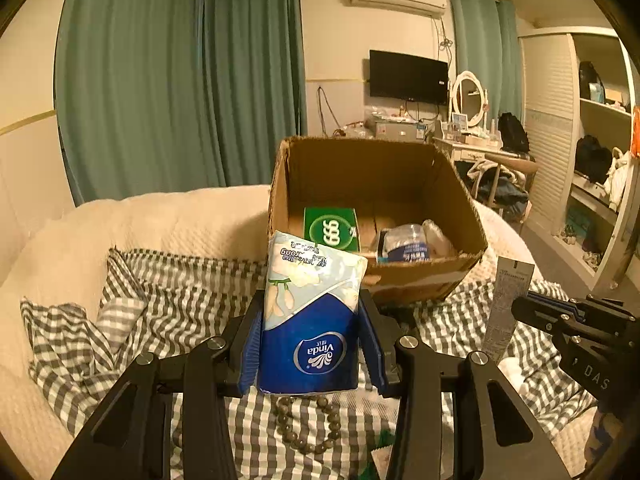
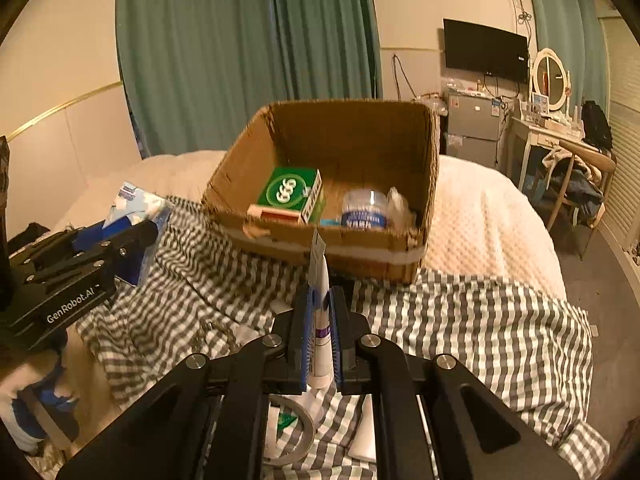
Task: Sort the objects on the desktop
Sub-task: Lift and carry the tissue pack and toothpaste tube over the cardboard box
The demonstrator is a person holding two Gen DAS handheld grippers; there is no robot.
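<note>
The left gripper (image 1: 310,336) is clamped on a soft blue-and-white plastic tissue pack (image 1: 310,320) with a floral print and the Vinda logo, which reads upside down; the pack stands upright between the blue-lined jaws and rises well above them. In the right wrist view the same gripper (image 2: 132,236) appears to the left, with the pack (image 2: 136,208) projecting from it.

The right gripper (image 2: 320,332) is closed narrowly on a slim white plastic tube (image 2: 320,304) with a purple band, held upright with its flat crimped end uppermost. From the left wrist view this gripper (image 1: 520,308) sits to the right, and the tube (image 1: 506,308) shows a printed label.

Directly ahead of both grippers stands an open brown cardboard box (image 2: 424,168) with a torn near edge. Inside it lie a green rectangular carton marked 999 (image 2: 290,194), toward the left, and a crumpled clear plastic bottle with a blue label (image 2: 366,208), toward the right.

Beneath both grippers is a grey-and-white checked cloth (image 2: 480,320), crumpled, spread over a cream quilted bedcover (image 1: 160,220). Just below the left gripper a bracelet of dark round beads (image 1: 308,424) lies on the cloth. Below the right gripper a roll of clear tape (image 2: 296,432) rests on the cloth.
</note>
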